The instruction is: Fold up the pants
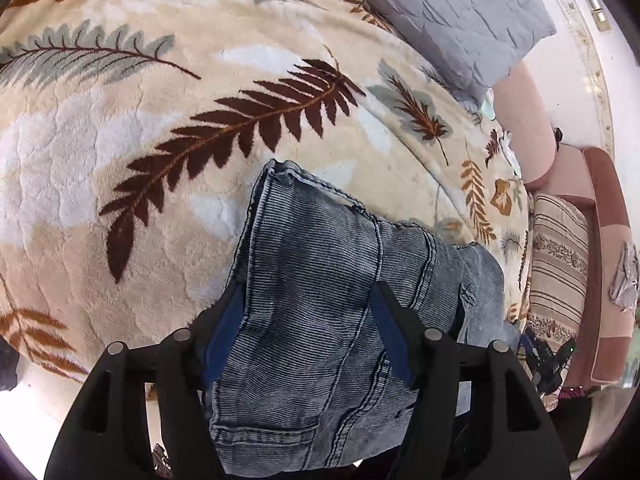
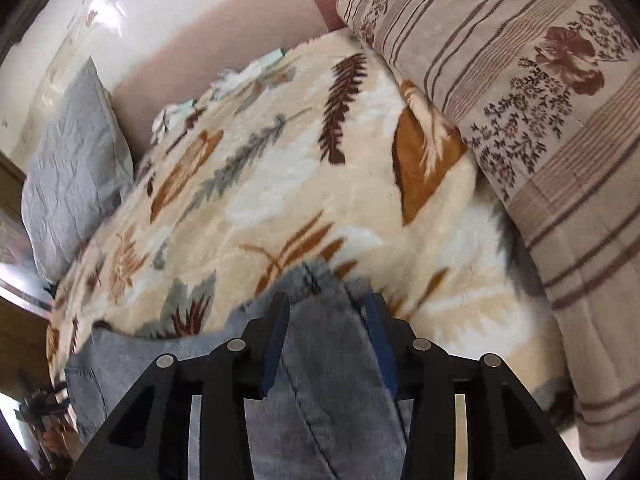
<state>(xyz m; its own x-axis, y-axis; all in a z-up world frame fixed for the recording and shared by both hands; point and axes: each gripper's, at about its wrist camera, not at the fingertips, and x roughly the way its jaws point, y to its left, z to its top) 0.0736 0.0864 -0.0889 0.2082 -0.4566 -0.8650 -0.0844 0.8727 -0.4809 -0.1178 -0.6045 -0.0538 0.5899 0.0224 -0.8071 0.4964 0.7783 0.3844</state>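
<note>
Grey-blue washed denim pants (image 1: 320,240) lie folded on a cream fleece blanket (image 1: 120,160) with a fern print. A hem end points away from me and a pocket seam shows near the camera. My left gripper (image 1: 307,286) hovers over them, jaws wide, the denim filling the gap between the blue pads (image 1: 224,332) without being pinched. In the blurred right wrist view the pants (image 2: 312,380) also run between the fingers of my right gripper (image 2: 327,297). Its jaws stand apart, and more denim spreads to the left (image 2: 120,364).
A grey quilted pillow (image 1: 460,12) (image 2: 72,184) lies at the head of the bed by a pink headboard (image 1: 524,112) (image 2: 224,52). A striped floral pillow (image 1: 556,264) (image 2: 520,80) lines the bed's side. Blanket (image 2: 280,160) stretches beyond the pants.
</note>
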